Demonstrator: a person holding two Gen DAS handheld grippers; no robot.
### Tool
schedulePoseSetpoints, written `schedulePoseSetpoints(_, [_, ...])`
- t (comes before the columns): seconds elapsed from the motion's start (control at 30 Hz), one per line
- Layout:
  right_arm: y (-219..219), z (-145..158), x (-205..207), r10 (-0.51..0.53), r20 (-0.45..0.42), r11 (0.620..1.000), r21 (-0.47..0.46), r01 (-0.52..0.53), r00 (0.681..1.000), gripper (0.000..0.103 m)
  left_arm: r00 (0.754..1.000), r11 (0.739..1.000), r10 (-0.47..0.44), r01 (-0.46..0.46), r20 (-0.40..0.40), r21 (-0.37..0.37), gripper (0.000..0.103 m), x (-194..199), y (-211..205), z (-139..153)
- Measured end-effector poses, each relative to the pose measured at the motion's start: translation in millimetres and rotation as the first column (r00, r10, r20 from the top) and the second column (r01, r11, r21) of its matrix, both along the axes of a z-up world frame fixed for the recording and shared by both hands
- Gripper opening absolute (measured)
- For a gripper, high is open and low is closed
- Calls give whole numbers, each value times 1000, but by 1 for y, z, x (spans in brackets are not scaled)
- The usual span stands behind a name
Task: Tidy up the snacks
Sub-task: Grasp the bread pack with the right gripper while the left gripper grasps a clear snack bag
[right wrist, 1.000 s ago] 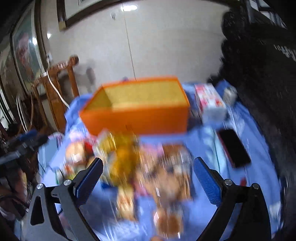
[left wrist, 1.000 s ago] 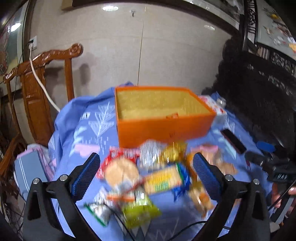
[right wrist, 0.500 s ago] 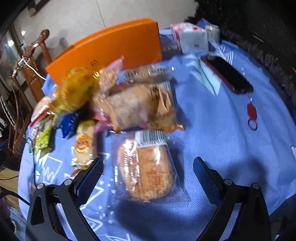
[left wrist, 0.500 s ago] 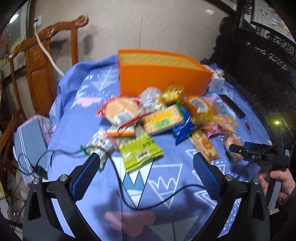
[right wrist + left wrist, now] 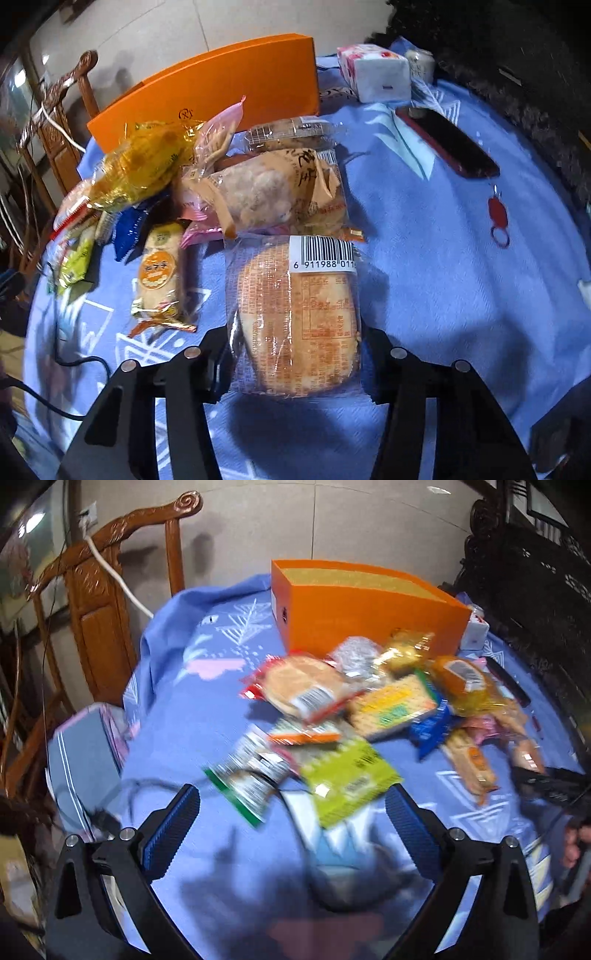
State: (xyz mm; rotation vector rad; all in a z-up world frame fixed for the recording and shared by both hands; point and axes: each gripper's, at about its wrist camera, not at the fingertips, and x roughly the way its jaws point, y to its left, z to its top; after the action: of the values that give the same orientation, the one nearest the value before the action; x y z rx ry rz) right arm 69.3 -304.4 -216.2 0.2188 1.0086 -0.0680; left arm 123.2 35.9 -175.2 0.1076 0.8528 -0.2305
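An orange box stands open at the back of a table under a blue cloth. In front of it lies a pile of snack packets. My right gripper points down at a clear-wrapped bread packet with a barcode label. Its jaws are closing, with the packet between them and both pads against the wrapper's sides. My left gripper hangs open low over the cloth. Just beyond its fingertips lie a green packet and a silver-green packet; nothing is between its fingers.
A dark phone, a red key tag and a tissue pack lie right of the pile. A carved wooden chair stands at the left. A black cable trails over the cloth.
Both grippers sank toward the table. The right one's jaws came in from wide open to the bread packet's sides. The left one moved closer to the green packet.
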Motion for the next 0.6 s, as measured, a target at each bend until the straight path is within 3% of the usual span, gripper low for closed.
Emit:
schedulePoseSetpoints(0.07, [-1,-2,-3,2,-10,999,39,-1,1000,55,998,998,-64,64,25,16,99,12,11,-2])
schedulePoseSetpoints(0.2, [6,0,-7,25,-21,999,28,-24,999,55,973,968,-232,228,21,101,99,41,25,-15])
schedulePoseSetpoints(0.3, [8,2,-8,21,-22,999,36,-20,1000,55,961,944,-276,272,-2,185,99,63,28,-28])
schedulePoseSetpoints(0.5, [12,-1,-10,-2,-44,999,37,3,999,55,950,944,-309,312,-42,106,98,96,33,-50])
schedulePoseSetpoints(0.6, [13,-1,-10,-8,-51,999,31,9,999,55,935,935,-349,352,-61,50,91,99,30,-51])
